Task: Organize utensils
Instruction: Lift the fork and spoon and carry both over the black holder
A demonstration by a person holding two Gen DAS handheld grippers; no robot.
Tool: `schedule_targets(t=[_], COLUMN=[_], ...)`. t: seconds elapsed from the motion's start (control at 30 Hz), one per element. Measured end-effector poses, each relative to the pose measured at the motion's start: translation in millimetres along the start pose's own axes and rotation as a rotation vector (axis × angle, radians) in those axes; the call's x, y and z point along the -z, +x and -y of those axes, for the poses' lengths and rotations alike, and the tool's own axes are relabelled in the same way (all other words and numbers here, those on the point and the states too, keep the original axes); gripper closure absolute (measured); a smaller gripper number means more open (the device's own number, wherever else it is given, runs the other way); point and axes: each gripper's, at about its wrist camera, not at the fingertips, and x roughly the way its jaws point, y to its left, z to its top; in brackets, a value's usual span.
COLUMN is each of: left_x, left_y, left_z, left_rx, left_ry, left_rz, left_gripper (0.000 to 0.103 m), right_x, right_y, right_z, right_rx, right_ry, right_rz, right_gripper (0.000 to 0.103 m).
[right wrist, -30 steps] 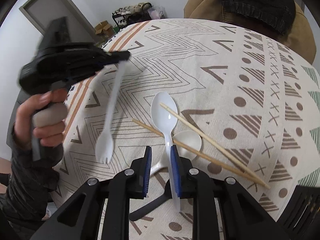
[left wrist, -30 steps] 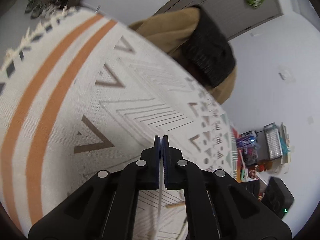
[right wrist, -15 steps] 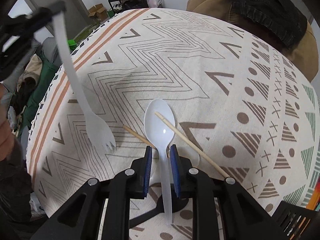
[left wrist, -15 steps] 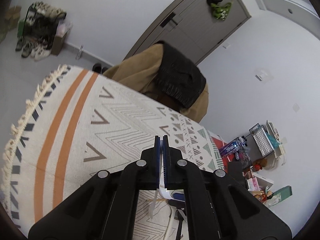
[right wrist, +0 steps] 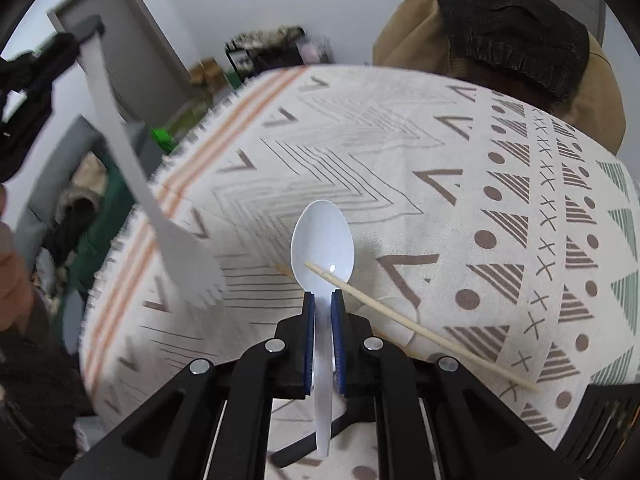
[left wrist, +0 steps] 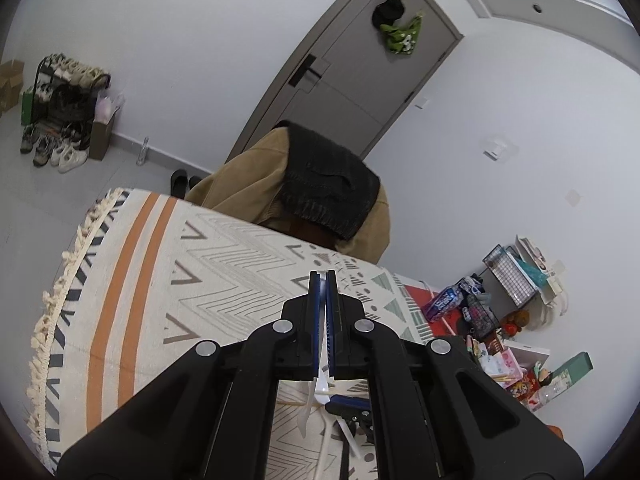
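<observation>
Woven cream tablecloth (right wrist: 400, 168), printed with zigzags, dots and orange stripes, drapes the table. At its centre the right gripper (right wrist: 321, 296) is closing on a smooth white plastic spoon (right wrist: 322, 236), whose bowl lies under a thin wooden chopstick (right wrist: 420, 326). Left of that spoon, the left gripper (left wrist: 324, 280) holds a white plastic fork (right wrist: 120, 152) pinched aloft, tines downward.

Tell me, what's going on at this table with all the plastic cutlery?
A person is sorting utensils with a hand-held gripper in each hand. The left gripper holds a white plastic fork up above the patterned tablecloth. The right gripper is closing on a white spoon; chopsticks lie beside it.
</observation>
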Motion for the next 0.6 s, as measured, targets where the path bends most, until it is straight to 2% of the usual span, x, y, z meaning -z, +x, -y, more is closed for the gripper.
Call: schedule_targets(t=[0.43,0.6], left_x=[-14.9,-17.7], left_y=[-29.2,-32.3], left_z=[63.3,86.9], left_rx=[0.092,0.13], left_ry=[0.116,0.148], left_rz=[0.09,0.103], left_gripper=[0.099,0.099], right_x=[11.2,20.8], right_y=[-108.9,-160.2], right_z=[-13.3,-13.0], right_rx=[-0.14,-0.142], right_ry=[0.023,0.025], right_rz=[0.312,0.458], right_gripper=[0.094,0.094])
